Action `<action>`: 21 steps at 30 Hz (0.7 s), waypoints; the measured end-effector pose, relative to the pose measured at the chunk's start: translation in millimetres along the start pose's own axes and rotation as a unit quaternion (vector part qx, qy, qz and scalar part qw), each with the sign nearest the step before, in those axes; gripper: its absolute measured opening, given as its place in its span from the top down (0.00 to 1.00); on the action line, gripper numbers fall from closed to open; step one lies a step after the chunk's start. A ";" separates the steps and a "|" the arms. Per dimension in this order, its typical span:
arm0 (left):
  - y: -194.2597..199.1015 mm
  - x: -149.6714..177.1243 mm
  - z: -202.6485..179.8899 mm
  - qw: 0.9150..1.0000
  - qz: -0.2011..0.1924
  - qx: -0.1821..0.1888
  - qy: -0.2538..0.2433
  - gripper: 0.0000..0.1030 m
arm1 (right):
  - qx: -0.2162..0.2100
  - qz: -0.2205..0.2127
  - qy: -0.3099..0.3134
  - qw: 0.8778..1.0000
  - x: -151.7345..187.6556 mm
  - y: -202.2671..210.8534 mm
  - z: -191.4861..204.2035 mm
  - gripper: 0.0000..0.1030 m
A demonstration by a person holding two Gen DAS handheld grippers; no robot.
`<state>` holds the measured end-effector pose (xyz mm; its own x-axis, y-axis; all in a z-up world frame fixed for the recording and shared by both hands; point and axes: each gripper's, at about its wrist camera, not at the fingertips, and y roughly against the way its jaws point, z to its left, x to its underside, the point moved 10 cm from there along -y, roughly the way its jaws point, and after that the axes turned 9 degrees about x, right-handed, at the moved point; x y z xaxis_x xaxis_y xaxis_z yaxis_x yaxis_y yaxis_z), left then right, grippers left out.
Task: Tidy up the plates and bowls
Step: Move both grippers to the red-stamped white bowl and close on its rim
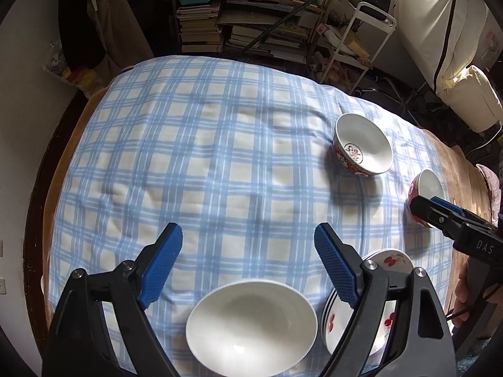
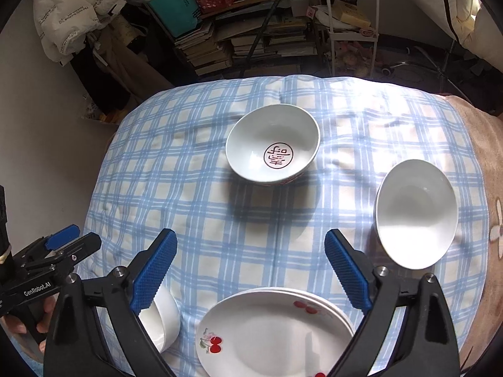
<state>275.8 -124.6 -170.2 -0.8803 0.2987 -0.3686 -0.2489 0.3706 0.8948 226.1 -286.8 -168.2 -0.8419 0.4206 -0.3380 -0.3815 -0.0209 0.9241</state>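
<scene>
My left gripper is open and hangs above a plain white bowl, which lies low between its blue pads without touching them. Just right of that bowl is a stack of cherry-print plates. My right gripper is open above the same plate stack, holding nothing. A bowl with a red character inside sits mid-cloth, red-patterned outside. Another red-sided bowl stands at the right, white inside. The plain bowl shows partly behind the right gripper's left finger.
A blue-and-white checked cloth covers the table, with a brown blanket along its right side. Behind the far edge are stacked books, a white wire cart and a white padded jacket. A hand holds the left gripper.
</scene>
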 end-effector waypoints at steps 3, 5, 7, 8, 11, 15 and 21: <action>-12.2 -21.2 -10.3 1.000 -0.003 0.007 -0.002 0.17 | 0.006 -0.004 0.012 1.000 -14.2 -5.2 -9.0 0.04; -22.7 -33.3 -16.4 1.000 0.003 0.012 -0.004 0.17 | 0.015 -0.014 0.018 1.000 -23.7 -7.0 -15.9 0.04; -32.5 -45.4 -21.9 1.000 0.007 0.012 -0.009 0.17 | 0.009 -0.014 0.012 1.000 -32.4 -11.0 -21.6 0.04; -37.6 -51.7 -24.4 1.000 0.008 0.010 -0.010 0.17 | 0.006 -0.013 0.008 1.000 -36.3 -13.4 -24.3 0.04; -52.2 -67.3 -31.4 1.000 0.016 0.008 -0.016 0.17 | 0.008 -0.012 0.002 1.000 -48.2 -20.4 -33.7 0.04; -71.7 -82.6 -42.6 0.999 0.027 0.007 -0.031 0.17 | 0.014 -0.009 0.008 1.000 -63.4 -30.3 -40.1 0.04; -101.6 -95.1 -61.6 0.998 0.038 0.020 -0.035 0.17 | 0.024 -0.002 0.004 1.000 -77.9 -48.1 -47.6 0.14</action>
<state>359.9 -244.8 -210.6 -0.8654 0.3867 -0.3186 -0.1661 0.3785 0.9106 291.9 -361.7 -194.8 -0.8431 0.4139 -0.3434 -0.3671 0.0237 0.9299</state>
